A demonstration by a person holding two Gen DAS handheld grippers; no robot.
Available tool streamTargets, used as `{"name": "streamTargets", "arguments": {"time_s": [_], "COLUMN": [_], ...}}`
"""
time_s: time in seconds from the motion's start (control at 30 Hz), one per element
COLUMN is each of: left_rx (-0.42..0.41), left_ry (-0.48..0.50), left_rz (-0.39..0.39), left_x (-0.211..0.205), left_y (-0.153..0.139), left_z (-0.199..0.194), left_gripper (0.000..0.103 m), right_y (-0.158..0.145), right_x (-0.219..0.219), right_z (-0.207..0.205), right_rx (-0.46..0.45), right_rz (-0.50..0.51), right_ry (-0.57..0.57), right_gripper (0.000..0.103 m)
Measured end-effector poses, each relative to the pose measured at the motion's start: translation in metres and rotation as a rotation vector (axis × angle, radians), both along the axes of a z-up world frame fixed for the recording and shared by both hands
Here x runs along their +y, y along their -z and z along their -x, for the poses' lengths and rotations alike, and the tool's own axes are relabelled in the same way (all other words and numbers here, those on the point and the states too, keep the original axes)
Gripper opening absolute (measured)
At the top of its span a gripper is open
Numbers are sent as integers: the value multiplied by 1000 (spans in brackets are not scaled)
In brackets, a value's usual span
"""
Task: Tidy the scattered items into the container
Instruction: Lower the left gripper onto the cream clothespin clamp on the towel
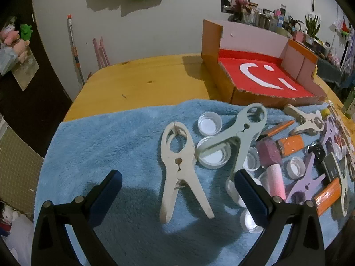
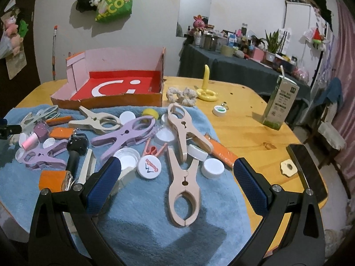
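The left gripper (image 1: 177, 196) stands wide with nothing between its blue-padded fingers, and the cream-white plastic clothes peg (image 1: 180, 168) lies directly ahead of it on the fluffy blue towel (image 1: 99, 146). The peg's long axis runs near to far, looped jaw end far and the two splayed handle legs near, so it sits almost in line with the gap between the fingers. Closing across its narrow waist looks the likely grip.

The right gripper (image 2: 177, 182) is equally wide and empty. A pale pink plastic clothes peg (image 2: 183, 185) lies ahead of it, also running near to far, but with its looped end near and its legs far.

Each hand is nearer its own peg. The open cardboard box with the red floor and white smile (image 1: 264, 75), the container, stands at the far edge of the towel, far and right of the left gripper, far and left of the right one, and appears empty.
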State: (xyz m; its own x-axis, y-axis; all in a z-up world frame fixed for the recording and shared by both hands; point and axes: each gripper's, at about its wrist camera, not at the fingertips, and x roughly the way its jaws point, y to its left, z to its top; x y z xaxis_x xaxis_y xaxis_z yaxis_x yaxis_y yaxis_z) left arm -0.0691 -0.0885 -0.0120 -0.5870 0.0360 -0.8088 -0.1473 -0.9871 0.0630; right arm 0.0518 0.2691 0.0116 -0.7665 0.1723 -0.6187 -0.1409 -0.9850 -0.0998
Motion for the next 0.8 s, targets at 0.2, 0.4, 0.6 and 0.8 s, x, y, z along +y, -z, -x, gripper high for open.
{"name": "streamTargets", "arguments": {"time_s": [0.2, 0.4, 0.6, 0.8], "left_rx": [-13, -33, -56, -69], "left_ry": [12, 10, 14, 27], "left_rz": [-1, -14, -34, -28], "left_x": [-6, -17, -22, -20], "left_y": [-1, 0, 2, 7], "left_z": [3, 9, 14, 18], "left_gripper": [103, 103, 103, 103], "right_y": [5, 10, 20, 26], "right_x": [3, 9, 15, 17], "right_z": [1, 5, 13, 20], "right_rx": [-23, -52, -85, -102], "right_rz": [-8, -15, 9, 30], "right_ry": [26, 50, 62, 69], "right_gripper": [103, 103, 103, 103]}}
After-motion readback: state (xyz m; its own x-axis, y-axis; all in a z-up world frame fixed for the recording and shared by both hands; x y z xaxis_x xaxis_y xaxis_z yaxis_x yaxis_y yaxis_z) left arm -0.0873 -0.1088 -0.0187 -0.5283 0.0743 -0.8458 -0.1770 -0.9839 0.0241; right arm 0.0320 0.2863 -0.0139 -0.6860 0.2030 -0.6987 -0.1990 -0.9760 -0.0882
